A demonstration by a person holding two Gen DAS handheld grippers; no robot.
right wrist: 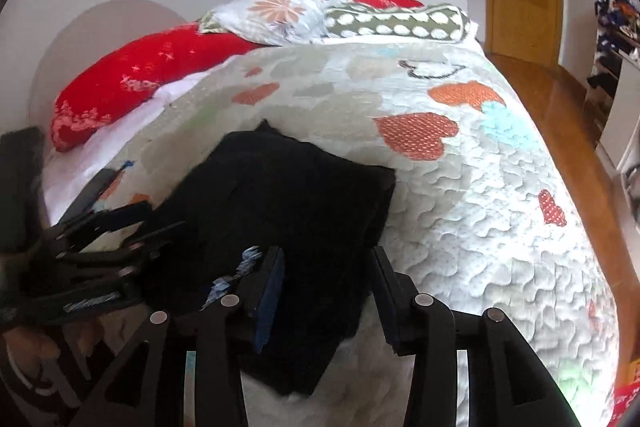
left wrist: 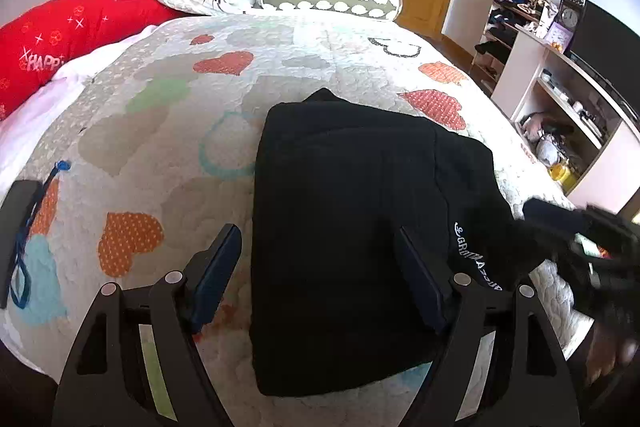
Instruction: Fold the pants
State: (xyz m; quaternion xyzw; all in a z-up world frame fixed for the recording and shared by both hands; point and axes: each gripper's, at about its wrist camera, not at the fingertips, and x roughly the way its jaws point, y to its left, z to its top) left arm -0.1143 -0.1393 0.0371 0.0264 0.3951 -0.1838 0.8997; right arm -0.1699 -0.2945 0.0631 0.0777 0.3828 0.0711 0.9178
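Black pants (left wrist: 352, 227) folded into a compact rectangle on the heart-print quilt (left wrist: 168, 115), near the bed's front edge. Left gripper (left wrist: 320, 279) spread wide above the near edge, pinching nothing. Right gripper (right wrist: 328, 291) part-spread over the bundle's corner, pads clear of the cloth. White lettering (left wrist: 476, 259) legible only from left wrist; wooden floor (right wrist: 560, 107) plain only from right.

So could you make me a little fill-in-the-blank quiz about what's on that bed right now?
1. The folded pants are ____ in colour.
2. The quilt under them is patterned with ____ shapes.
3. The long pillow beside the quilt is ____.
4. The left gripper has its jaws ____, with nothing pinched between them.

Missing words: black; heart; red; open
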